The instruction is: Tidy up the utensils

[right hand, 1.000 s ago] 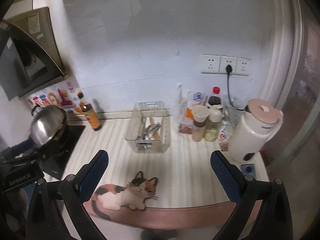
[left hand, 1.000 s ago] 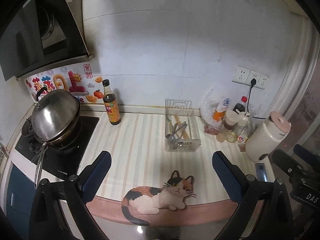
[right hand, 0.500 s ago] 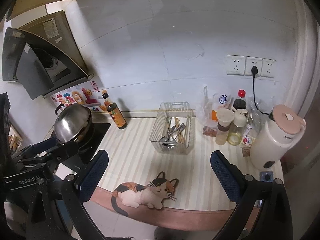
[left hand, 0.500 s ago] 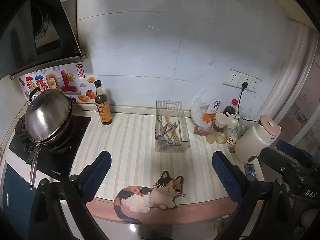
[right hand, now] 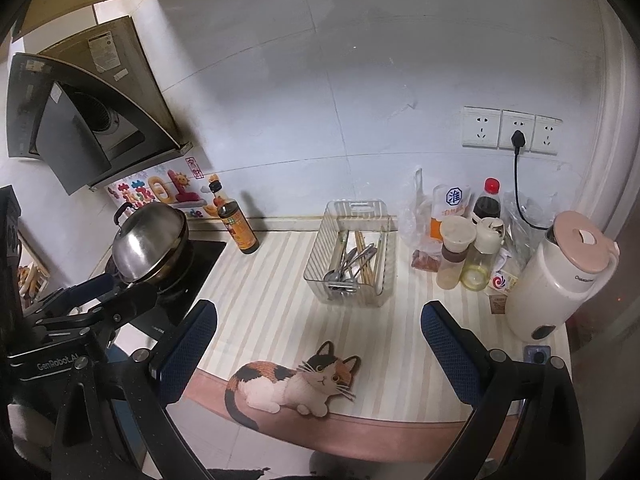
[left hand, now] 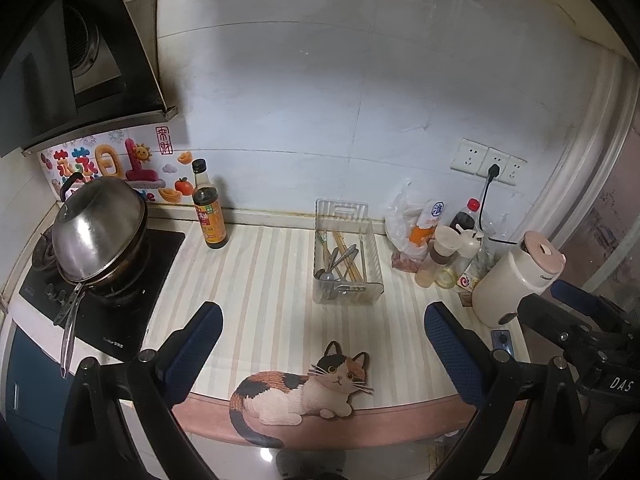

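Left wrist view: left gripper [left hand: 320, 342] spread wide at the bottom of the frame, pinching nothing. Clear basket [left hand: 347, 298] just right of centre on the striped counter [left hand: 260, 280], utensils [left hand: 340, 260] piled inside. Cat mat [left hand: 300, 394] below it, pot [left hand: 100, 236] at left, kettle [left hand: 516, 280] at right.

Right wrist view: right gripper [right hand: 318, 344] also spread wide at the bottom, holding nothing. Same basket [right hand: 352, 296] near centre with utensils [right hand: 354, 262] in it, sauce bottle [right hand: 236, 224] to its left, jars [right hand: 468, 256] to its right.
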A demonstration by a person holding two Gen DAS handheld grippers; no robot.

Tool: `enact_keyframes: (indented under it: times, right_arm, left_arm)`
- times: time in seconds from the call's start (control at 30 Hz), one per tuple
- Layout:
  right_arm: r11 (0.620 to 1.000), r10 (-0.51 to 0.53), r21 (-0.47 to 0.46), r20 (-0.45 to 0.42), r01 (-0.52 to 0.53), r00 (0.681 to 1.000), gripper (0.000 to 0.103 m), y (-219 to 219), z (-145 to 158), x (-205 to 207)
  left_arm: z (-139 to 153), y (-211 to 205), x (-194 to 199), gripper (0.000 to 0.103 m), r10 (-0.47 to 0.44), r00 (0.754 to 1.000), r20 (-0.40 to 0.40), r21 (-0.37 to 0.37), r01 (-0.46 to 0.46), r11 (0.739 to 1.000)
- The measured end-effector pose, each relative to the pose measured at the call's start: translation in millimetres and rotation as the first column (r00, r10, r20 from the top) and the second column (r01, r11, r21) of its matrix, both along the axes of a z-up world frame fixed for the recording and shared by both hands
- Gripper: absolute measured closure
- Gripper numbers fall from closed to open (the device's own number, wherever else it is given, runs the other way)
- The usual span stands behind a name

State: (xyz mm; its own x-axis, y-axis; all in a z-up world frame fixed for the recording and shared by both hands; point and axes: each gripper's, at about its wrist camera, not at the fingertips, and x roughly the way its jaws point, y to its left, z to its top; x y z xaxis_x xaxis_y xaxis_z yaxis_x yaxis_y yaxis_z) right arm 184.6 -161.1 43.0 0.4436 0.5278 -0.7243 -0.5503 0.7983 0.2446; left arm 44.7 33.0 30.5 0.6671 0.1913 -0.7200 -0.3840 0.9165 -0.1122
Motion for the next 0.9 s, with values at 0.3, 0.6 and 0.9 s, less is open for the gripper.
enact_keyframes:
  times: [0.3,0.6,0.9]
  right_arm:
    - [1.000,0.006,-0.003,-0.006,-0.006,1.000,0.000,1.3,-2.6,-0.7]
    - [0.999,0.034,-0.009,-0.017,-0.034,0.999,0.000,2.2,-7.1,6.5]
    - [0.999,0.036,-0.010,-0.017,-0.036,0.999,0.000,3.2,-8.4,6.0]
  left_arm:
    - [-3.2,0.4,2.6,0.000,-0.003,1.000,-0.017,0.001,0.003,1.000]
    - [-3.8,1.3,2.6,0.000,-0.004,1.000,-0.018,-0.001,0.004,1.000]
    - [-7.4,-4.3,4.2,0.000,-0.002,1.000,-0.020,-0.008,0.002,1.000]
